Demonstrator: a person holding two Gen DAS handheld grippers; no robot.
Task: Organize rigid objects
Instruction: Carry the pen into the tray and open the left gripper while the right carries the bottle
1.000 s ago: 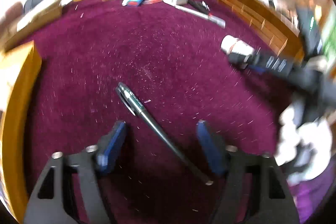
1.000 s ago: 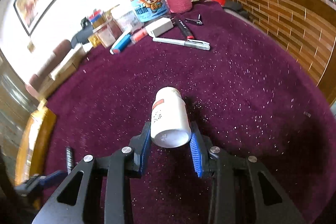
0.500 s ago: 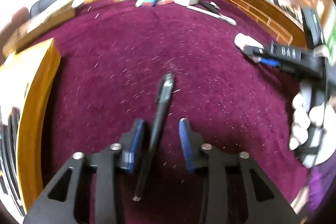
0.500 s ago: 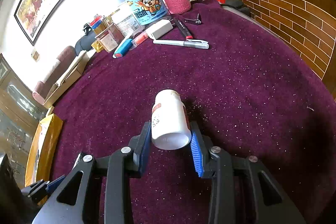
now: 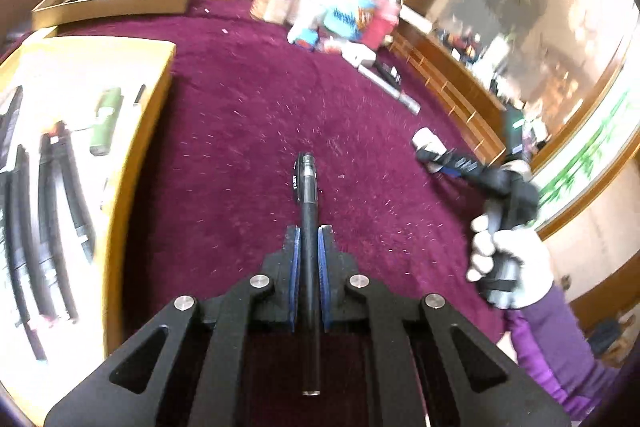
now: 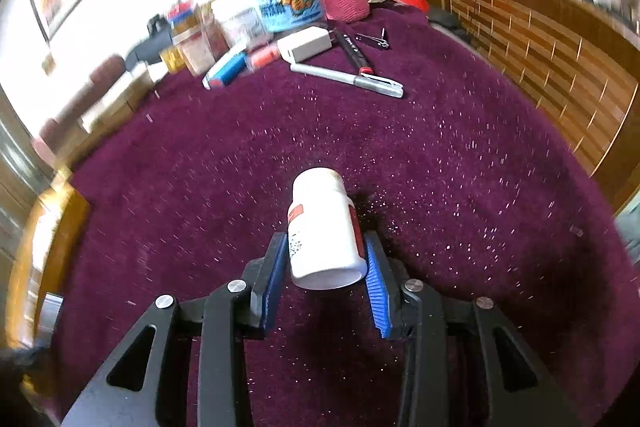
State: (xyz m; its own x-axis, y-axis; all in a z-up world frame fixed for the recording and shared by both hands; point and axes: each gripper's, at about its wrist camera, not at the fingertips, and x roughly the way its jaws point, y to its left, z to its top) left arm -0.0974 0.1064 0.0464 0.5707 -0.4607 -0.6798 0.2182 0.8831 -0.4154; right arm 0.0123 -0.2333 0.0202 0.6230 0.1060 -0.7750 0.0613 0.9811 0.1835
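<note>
Matt black pen (image 5: 308, 227); glossy white plastic bottle (image 6: 324, 227); fuzzy purple cloth (image 6: 460, 167).

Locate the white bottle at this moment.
Right wrist view, centre: the white bottle sits clamped in the right gripper above the purple cloth.

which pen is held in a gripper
The slim black pen, clamped between the left gripper pads; the silver-white pen lies loose on the cloth.

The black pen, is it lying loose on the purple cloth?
No, the black pen is pinched between the blue pads of the left gripper.
</note>
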